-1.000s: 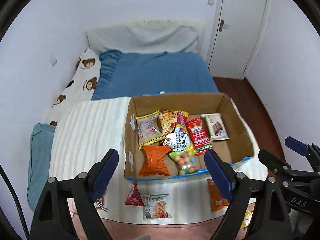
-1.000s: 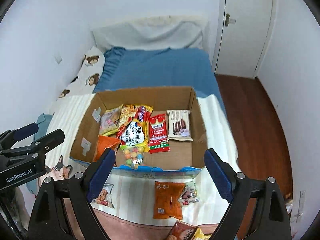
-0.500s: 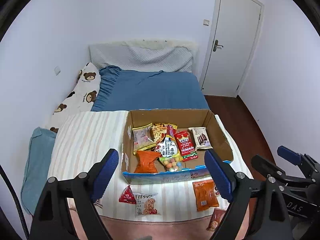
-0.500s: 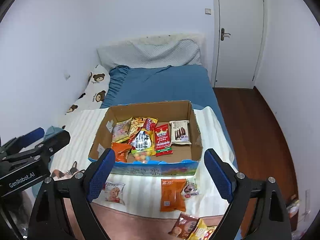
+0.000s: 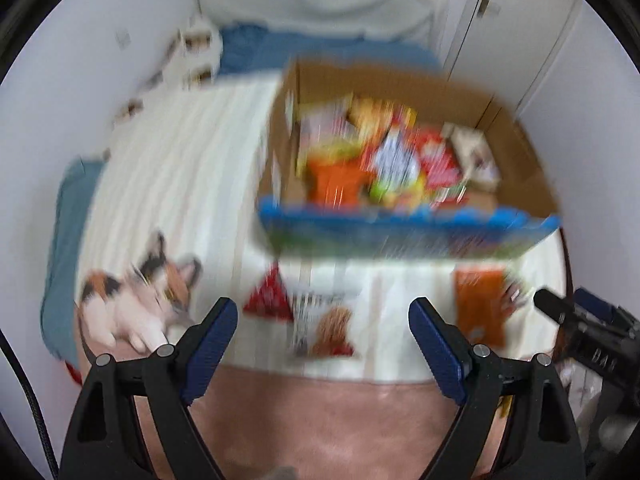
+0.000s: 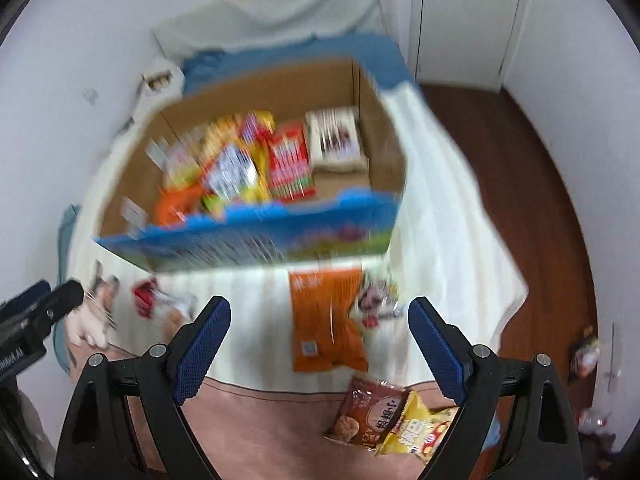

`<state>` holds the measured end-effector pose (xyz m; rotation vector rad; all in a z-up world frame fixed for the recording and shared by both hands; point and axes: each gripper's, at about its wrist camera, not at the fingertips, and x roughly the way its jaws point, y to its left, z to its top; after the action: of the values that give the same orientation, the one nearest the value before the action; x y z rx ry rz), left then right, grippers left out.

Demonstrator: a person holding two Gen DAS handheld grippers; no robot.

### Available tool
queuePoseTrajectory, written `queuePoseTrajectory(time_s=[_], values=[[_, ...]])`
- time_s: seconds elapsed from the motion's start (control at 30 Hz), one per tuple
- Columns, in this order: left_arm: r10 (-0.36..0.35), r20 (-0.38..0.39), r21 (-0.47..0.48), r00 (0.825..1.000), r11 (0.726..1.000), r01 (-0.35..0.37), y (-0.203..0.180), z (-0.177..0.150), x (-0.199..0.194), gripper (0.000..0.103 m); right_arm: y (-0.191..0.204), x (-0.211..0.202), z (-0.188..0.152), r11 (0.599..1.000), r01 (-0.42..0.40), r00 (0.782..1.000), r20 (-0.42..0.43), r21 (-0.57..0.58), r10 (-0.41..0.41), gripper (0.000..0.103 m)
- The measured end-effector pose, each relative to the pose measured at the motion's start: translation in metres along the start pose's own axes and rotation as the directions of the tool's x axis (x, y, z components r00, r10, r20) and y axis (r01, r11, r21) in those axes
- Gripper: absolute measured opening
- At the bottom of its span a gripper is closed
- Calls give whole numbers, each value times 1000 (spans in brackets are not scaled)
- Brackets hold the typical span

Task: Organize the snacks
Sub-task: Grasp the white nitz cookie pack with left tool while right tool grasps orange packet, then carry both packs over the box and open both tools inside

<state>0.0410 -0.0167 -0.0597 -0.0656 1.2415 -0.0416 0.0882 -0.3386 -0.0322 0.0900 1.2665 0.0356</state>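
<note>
Both views were motion-blurred. The cardboard box (image 6: 256, 184) sat on the striped bed cover (image 6: 440, 216), already holding several snack packs. In front of the box lay loose ones: an orange packet (image 6: 326, 320), a red triangular pack (image 5: 268, 296) and a white biscuit pack (image 5: 324, 322). The left gripper (image 5: 322, 326) and right gripper (image 6: 320, 326) hung above these, fingers spread wide, holding nothing. Judged step: approaching loose snacks; next, lower over 1 pack, close, lift it into the box.
</note>
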Motion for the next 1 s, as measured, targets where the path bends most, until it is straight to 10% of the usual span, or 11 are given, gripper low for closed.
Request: queuePoseTrajectory(time_s=[0.27, 0.37, 0.47, 0.6, 1.0], values=[[-97, -254, -106, 962, 992, 72, 13, -18, 98, 88, 5, 95, -9, 1000, 23, 985, -172, 1, -23, 92], [-102, -269, -112, 958, 991, 74, 12, -16, 117, 81, 4, 114, -13, 998, 63, 978, -201, 4, -61, 80], [-95, -288, -94, 953, 993, 70, 6, -20, 130, 50, 11, 116, -21, 998, 62, 978, -197, -28, -67, 67], [-90, -286, -54, 954, 996, 78, -2, -42, 124, 48, 24, 108, -38, 997, 13, 976, -217, -78, -30, 54], [-75, -358, -21, 931, 997, 73, -17, -85, 154, 52, 26, 123, -77, 998, -41, 955, -295, -42, 27, 60]])
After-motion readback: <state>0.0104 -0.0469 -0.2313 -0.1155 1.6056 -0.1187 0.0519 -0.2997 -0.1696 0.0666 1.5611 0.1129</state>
